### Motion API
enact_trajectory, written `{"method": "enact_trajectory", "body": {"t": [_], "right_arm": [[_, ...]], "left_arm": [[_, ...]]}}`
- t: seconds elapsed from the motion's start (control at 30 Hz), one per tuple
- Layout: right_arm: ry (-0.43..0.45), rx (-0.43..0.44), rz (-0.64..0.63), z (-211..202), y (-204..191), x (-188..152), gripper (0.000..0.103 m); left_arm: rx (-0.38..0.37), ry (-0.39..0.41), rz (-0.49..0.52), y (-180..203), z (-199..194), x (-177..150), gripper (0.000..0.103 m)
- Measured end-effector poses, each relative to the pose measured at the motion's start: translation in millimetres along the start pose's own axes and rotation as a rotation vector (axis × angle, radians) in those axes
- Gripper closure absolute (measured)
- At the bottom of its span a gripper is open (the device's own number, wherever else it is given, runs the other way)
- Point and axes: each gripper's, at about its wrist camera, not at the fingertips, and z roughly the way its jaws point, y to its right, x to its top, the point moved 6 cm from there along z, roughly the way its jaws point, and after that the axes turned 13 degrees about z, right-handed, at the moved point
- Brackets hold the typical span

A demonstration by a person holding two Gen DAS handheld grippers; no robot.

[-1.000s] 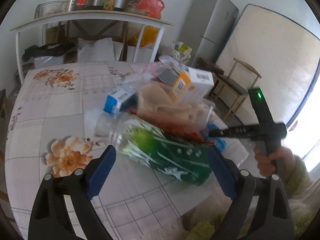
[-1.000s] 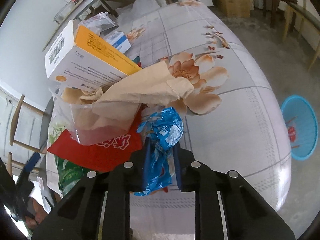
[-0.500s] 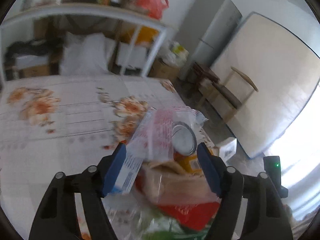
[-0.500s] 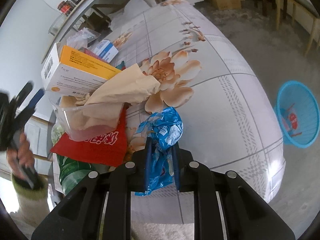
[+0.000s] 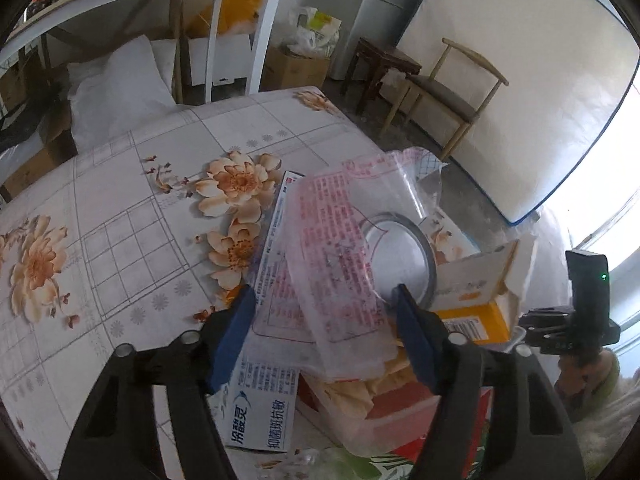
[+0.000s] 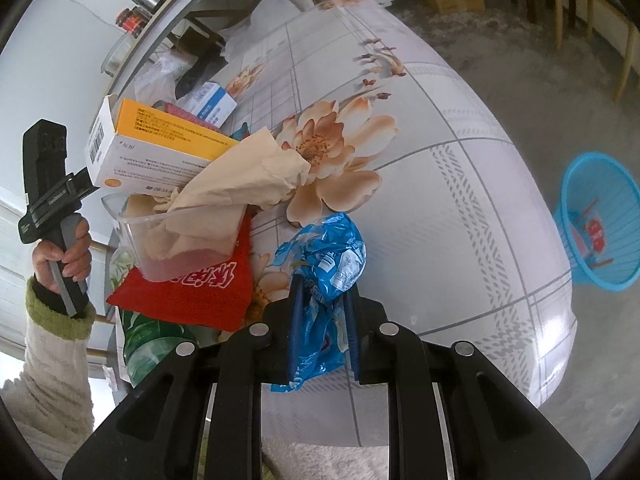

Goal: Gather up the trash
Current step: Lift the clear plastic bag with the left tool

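A heap of trash lies on the flowered table [image 5: 120, 208]. My left gripper [image 5: 326, 312] is open above the heap, its jaws on either side of a clear plastic bag with red print [image 5: 340, 248]. Under the bag are a metal can [image 5: 400, 256], a white and blue toothpaste box [image 5: 264, 404] and an orange and white carton [image 5: 472, 292]. My right gripper [image 6: 322, 292] is shut on a crumpled blue wrapper [image 6: 324, 256] and holds it over the table [image 6: 440, 184]. Beside it are the carton [image 6: 160, 152], tan paper [image 6: 240, 176] in a clear tub, and a red packet [image 6: 200, 284].
A blue wastebasket [image 6: 596, 220] stands on the floor right of the table. A green bag [image 6: 148, 340] lies at the table's near edge. A wooden chair [image 5: 452, 88] and a white shelf frame [image 5: 216, 20] stand beyond the table. The left hand-held unit [image 6: 52, 200] is at the left.
My left gripper has swung from the green bag up over the heap and come close above the clear bag and can. My right gripper has kept its hold on the blue wrapper, drawing back slightly.
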Motion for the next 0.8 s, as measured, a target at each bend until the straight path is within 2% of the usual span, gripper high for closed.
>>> {"method": "enact_trajectory", "body": {"t": [0.13,0.33,0.6,0.8], "right_arm": [[0.000,-0.001,-0.002,-1,1,0,0.085],[0.001,-0.003,-0.001,-1,1,0,0.085],[0.003,-0.009,-0.005,-1,0,-1,0.085],[0.004,-0.005,-0.001,-1,0,-1,0.086]], "left_arm": [[-0.019,-0.003,0.021,3,-1,0,0.044],[-0.023,0.032,-0.011,-3,-11,0,0.058],[-0.002,0.076,-0.075,-11,-28,-5,0.068],[0.020,0.140,-0.127,-18,-45,-5,0.073]]}}
